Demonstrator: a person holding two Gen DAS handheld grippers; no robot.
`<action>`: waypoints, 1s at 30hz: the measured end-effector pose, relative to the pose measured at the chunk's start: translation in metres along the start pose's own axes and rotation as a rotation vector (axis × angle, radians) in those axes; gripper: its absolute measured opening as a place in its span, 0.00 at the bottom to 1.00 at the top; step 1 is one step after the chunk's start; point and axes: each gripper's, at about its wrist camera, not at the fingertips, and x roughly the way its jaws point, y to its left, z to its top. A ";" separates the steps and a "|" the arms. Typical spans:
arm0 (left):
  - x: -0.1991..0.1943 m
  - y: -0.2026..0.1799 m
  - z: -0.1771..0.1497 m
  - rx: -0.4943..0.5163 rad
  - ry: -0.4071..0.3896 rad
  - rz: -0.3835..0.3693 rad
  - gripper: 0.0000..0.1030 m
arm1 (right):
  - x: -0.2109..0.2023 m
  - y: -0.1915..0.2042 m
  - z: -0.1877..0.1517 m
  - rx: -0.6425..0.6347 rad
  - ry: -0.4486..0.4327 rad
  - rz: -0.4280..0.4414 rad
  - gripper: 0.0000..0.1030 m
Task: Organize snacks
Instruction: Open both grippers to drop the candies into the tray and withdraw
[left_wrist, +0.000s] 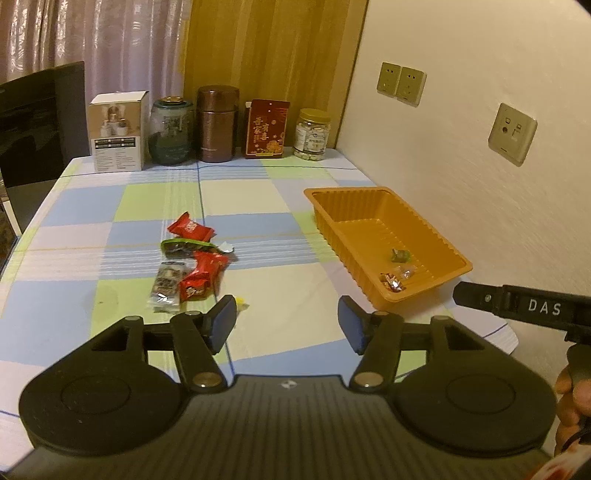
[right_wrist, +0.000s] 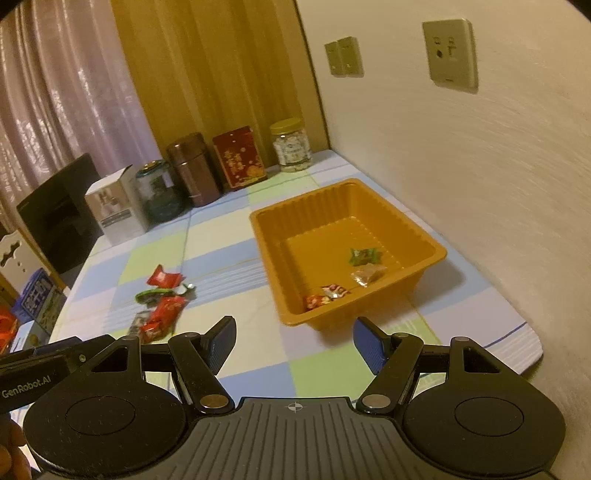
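An orange plastic tray (left_wrist: 436, 236) (right_wrist: 266, 236) sits on the checked tablecloth by the wall. Inside it lie a green candy (right_wrist: 360, 255), a clear-wrapped candy (right_wrist: 367, 275) and red-wrapped candies (right_wrist: 327, 295). A pile of loose snacks (left_wrist: 192, 258) (right_wrist: 160, 302), red, green and clear packets, lies left of the tray. My left gripper (left_wrist: 287, 325) is open and empty, above the cloth between pile and tray. My right gripper (right_wrist: 294, 341) hangs open and empty just in front of the tray's near corner. A small yellow wrapper (left_wrist: 242, 303) peeks from behind the left finger.
Along the back edge stand a white box (left_wrist: 117, 133), a glass jar (left_wrist: 170, 131), a brown canister (left_wrist: 217, 123), a red box (left_wrist: 266, 129) and a candy jar (left_wrist: 313, 134). The wall with sockets (left_wrist: 511, 133) bounds the right. A dark chair (left_wrist: 33, 136) stands at left.
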 end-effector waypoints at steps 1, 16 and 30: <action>-0.002 0.002 -0.001 -0.001 0.000 0.002 0.56 | -0.001 0.002 -0.001 -0.003 -0.001 0.003 0.68; -0.017 0.021 -0.010 -0.034 -0.005 0.022 0.68 | 0.001 0.030 -0.014 -0.045 0.026 0.036 0.68; -0.015 0.030 -0.014 -0.046 0.002 0.043 0.70 | 0.012 0.042 -0.020 -0.059 0.052 0.047 0.68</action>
